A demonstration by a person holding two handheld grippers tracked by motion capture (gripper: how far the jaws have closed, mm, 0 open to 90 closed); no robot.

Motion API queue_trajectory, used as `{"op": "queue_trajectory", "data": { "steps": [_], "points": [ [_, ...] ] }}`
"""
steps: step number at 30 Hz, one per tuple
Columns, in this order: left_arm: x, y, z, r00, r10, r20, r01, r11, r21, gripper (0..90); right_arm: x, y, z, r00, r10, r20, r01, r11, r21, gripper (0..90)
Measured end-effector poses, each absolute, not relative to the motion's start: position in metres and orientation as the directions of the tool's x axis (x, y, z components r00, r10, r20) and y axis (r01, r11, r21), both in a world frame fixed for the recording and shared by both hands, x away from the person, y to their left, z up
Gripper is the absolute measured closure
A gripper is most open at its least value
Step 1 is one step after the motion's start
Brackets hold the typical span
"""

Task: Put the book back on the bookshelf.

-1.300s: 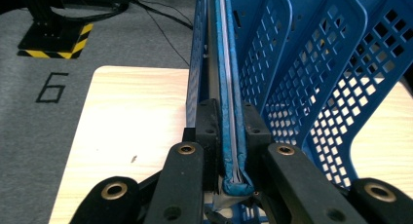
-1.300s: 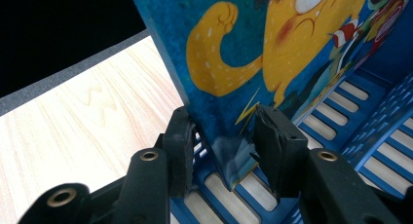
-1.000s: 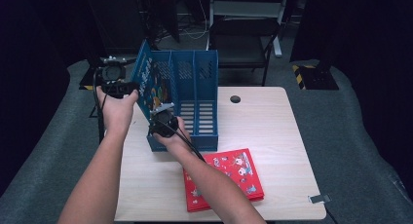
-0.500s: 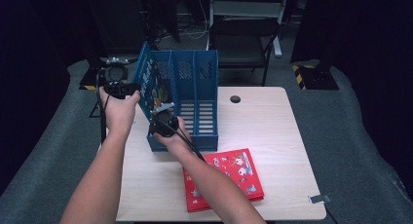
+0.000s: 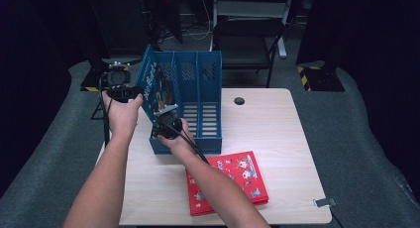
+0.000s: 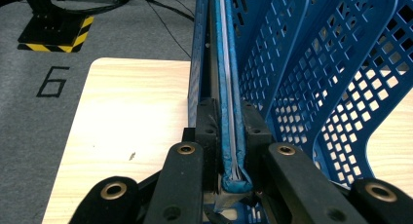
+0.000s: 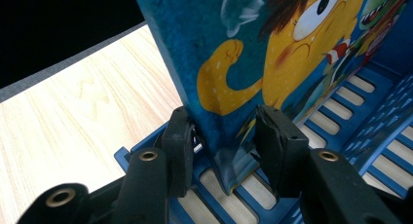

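Observation:
A blue three-slot file rack [image 5: 208, 74] stands on the table's left half. A blue picture book [image 5: 159, 89] with a yellow cartoon figure leans in its leftmost slot, tilted left. My left gripper [image 5: 137, 92] comes in from the rack's left side. In the left gripper view its jaws are shut [image 6: 231, 131] on the book's edge [image 6: 229, 87], close beside the rack's wall [image 6: 302, 87]. My right gripper [image 5: 166, 116] sits at the rack's front. In the right gripper view its jaws [image 7: 224, 131] are shut on the book's lower corner [image 7: 253, 53], just above the slatted floor [image 7: 360, 83].
A red picture book [image 5: 228, 181] lies flat near the front edge of the light wooden table [image 5: 277, 134]. A round cable hole [image 5: 239, 100] sits behind the rack's right side. A dark chair [image 5: 247, 34] stands beyond the table. Grey carpet surrounds it.

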State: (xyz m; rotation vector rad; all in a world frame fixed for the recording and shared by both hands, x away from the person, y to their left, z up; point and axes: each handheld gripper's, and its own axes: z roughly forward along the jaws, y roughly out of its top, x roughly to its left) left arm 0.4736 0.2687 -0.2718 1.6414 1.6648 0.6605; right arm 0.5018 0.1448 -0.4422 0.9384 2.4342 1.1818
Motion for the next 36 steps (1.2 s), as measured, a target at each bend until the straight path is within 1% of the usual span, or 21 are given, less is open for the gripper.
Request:
{"op": "queue_trajectory", "data": {
  "steps": [2,3,5,7,8,9,12,16,17,27,28,29,30,31,32,34,35,36],
  "points": [
    [0.4741,0.2688,-0.2723,0.046,0.991,-0.125,0.638,0.068,0.767,82.0,0.5022,0.1455,-0.4432,-0.751,0.660,0.038,0.436,0.451,0.779,58.9],
    [0.4745,0.2691,-0.2730,0.046,0.991,-0.128,0.639,0.069,0.766,82.0,0.4999,0.1462,-0.4423,-0.738,0.671,0.065,0.472,0.445,0.761,58.9],
    [0.4748,0.2695,-0.2742,0.045,0.990,-0.135,0.643,0.075,0.762,82.0,0.4995,0.1462,-0.4423,-0.733,0.676,0.070,0.485,0.448,0.751,58.8],
    [0.4751,0.2699,-0.2757,0.042,0.989,-0.141,0.644,0.081,0.761,82.0,0.5000,0.1464,-0.4433,-0.737,0.673,0.058,0.480,0.461,0.747,58.7],
    [0.4750,0.2699,-0.2759,0.042,0.989,-0.141,0.643,0.081,0.762,82.0,0.5022,0.1472,-0.4446,-0.736,0.676,0.047,0.460,0.448,0.766,58.4],
    [0.4750,0.2699,-0.2758,0.043,0.989,-0.139,0.643,0.079,0.762,82.0,0.5033,0.1451,-0.4441,-0.752,0.659,0.029,0.447,0.477,0.757,58.4],
    [0.4750,0.2707,-0.2762,0.043,0.989,-0.140,0.638,0.081,0.766,82.0,0.5021,0.1480,-0.4453,-0.731,0.681,0.048,0.459,0.438,0.773,58.3],
    [0.4747,0.2705,-0.2763,0.043,0.990,-0.137,0.637,0.078,0.767,81.8,0.5030,0.1462,-0.4451,-0.748,0.662,0.036,0.448,0.465,0.763,57.9],
    [0.4747,0.2705,-0.2762,0.043,0.990,-0.137,0.637,0.078,0.767,81.8,0.5010,0.1469,-0.4441,-0.738,0.672,0.063,0.480,0.457,0.749,57.8],
    [0.4744,0.2701,-0.2758,0.046,0.992,-0.121,0.632,0.065,0.773,80.4,0.5010,0.1480,-0.4443,-0.727,0.682,0.081,0.493,0.436,0.753,57.6],
    [0.4740,0.2697,-0.2757,0.041,0.992,-0.119,0.629,0.067,0.774,80.1,0.5046,0.1464,-0.4462,-0.729,0.680,0.079,0.472,0.417,0.777,57.0],
    [0.4740,0.2697,-0.2757,0.041,0.992,-0.119,0.629,0.067,0.774,80.1,0.5020,0.1464,-0.4450,-0.711,0.692,0.123,0.524,0.405,0.750,56.6],
    [0.4736,0.2686,-0.2761,0.042,0.992,-0.117,0.630,0.064,0.774,79.6,0.5037,0.1453,-0.4465,-0.725,0.681,0.104,0.497,0.412,0.764,56.5],
    [0.4736,0.2686,-0.2761,0.042,0.992,-0.117,0.630,0.064,0.774,78.9,0.5019,0.1462,-0.4453,-0.712,0.692,0.119,0.518,0.404,0.754,56.5],
    [0.4725,0.2693,-0.2762,0.040,0.992,-0.122,0.626,0.071,0.777,76.9,0.5015,0.1464,-0.4452,-0.713,0.692,0.111,0.514,0.408,0.754,56.5],
    [0.4720,0.2717,-0.2772,0.045,0.990,-0.136,0.629,0.078,0.773,72.7,0.5029,0.1459,-0.4461,-0.728,0.681,0.075,0.473,0.421,0.774,55.9],
    [0.4716,0.2730,-0.2783,0.053,0.988,-0.145,0.627,0.080,0.775,70.8,0.5008,0.1461,-0.4453,-0.717,0.691,0.092,0.498,0.416,0.761,54.9],
    [0.4711,0.2737,-0.2785,0.060,0.987,-0.151,0.625,0.081,0.776,68.2,0.5029,0.1448,-0.4462,-0.728,0.683,0.062,0.465,0.425,0.777,53.9]
  ]
}}
